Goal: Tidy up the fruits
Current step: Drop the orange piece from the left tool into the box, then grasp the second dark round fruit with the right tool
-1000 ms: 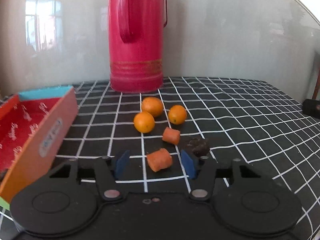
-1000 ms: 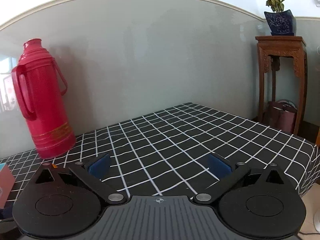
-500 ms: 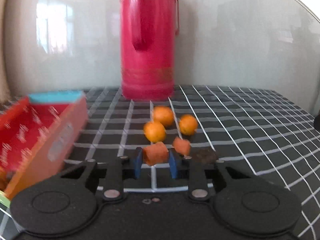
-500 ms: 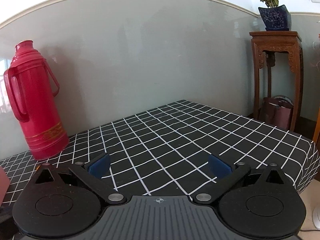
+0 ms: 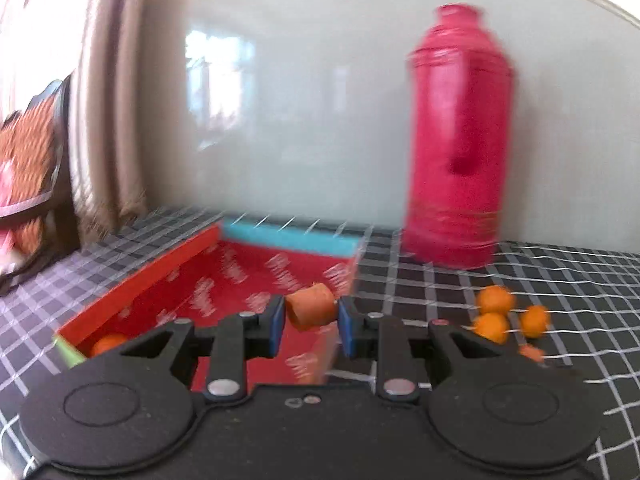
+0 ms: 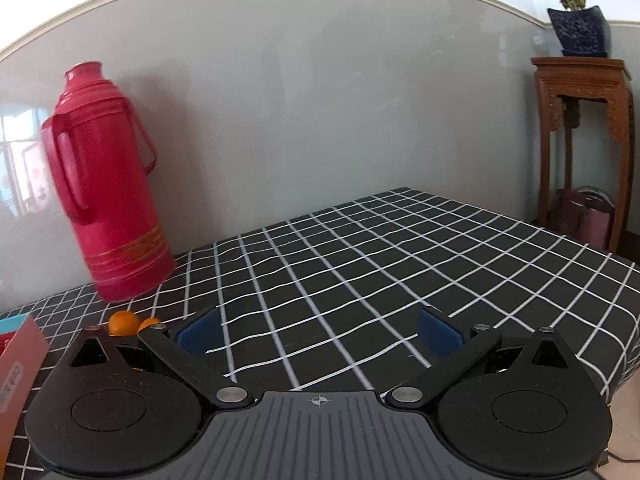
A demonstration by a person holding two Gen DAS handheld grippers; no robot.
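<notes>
Since a second ago my left gripper (image 5: 311, 322) has closed on the orange chunk (image 5: 311, 306) that lay between its open pads on the checked tablecloth (image 5: 560, 280), lifted it, and swung to my left, so the red box (image 5: 192, 276) now fills the view ahead instead of sitting at the edge. What matters for the coming move: the chunk hangs pinched between the blue pads, its long axis running across from pad to pad, over the near right part of the box, close to its right wall. I judge the release should come a little farther in, so the piece drops inside and not on the rim.

Inside the box I see one orange fruit (image 5: 109, 345) at the near left corner; the rest of the red floor looks bare, though blur hides detail. Out on the cloth to the right, three small oranges (image 5: 494, 300) lie in a loose cluster near the red thermos (image 5: 460, 140), with another orange chunk (image 5: 532, 353) just in front of them.

My right gripper (image 6: 320, 332) stands wide open with nothing between its pads, over bare cloth, with two of the oranges to its left.
</notes>
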